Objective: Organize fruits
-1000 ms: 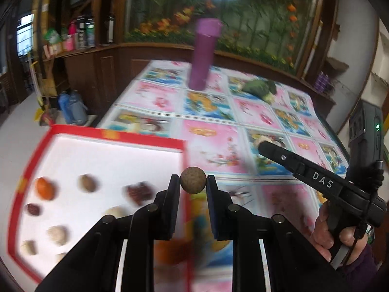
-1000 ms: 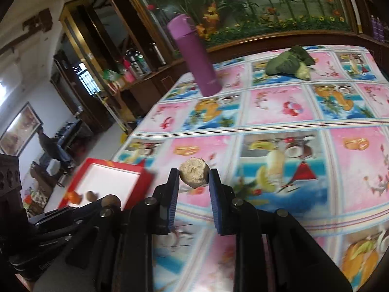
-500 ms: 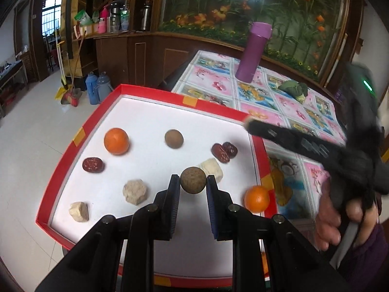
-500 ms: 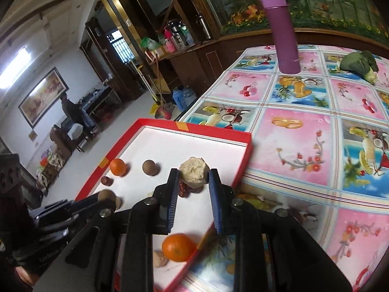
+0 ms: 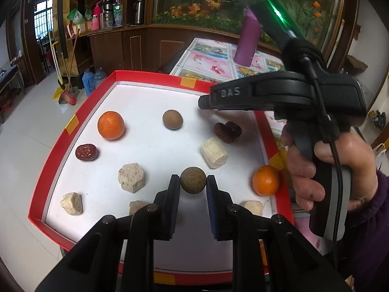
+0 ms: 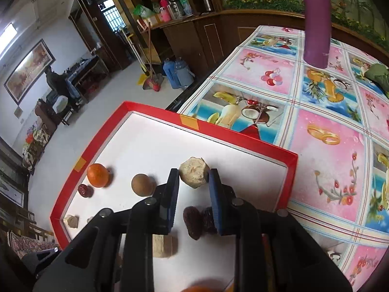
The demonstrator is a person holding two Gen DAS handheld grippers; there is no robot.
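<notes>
Presently, a brown round fruit (image 5: 193, 180) is clamped in the left tongs (image 5: 193, 182) above the red-rimmed tray (image 5: 150, 77). Beyond, a pale peeled chunk (image 6: 194, 172) is clamped in the right tongs (image 6: 194, 177) over that tray's far side, beside two dates (image 6: 193, 222).

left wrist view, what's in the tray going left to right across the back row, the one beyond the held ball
Orange → round brown fruit → pair of red dates. The left gripper holds the brown ball nearer the camera, over the red tray.
</notes>
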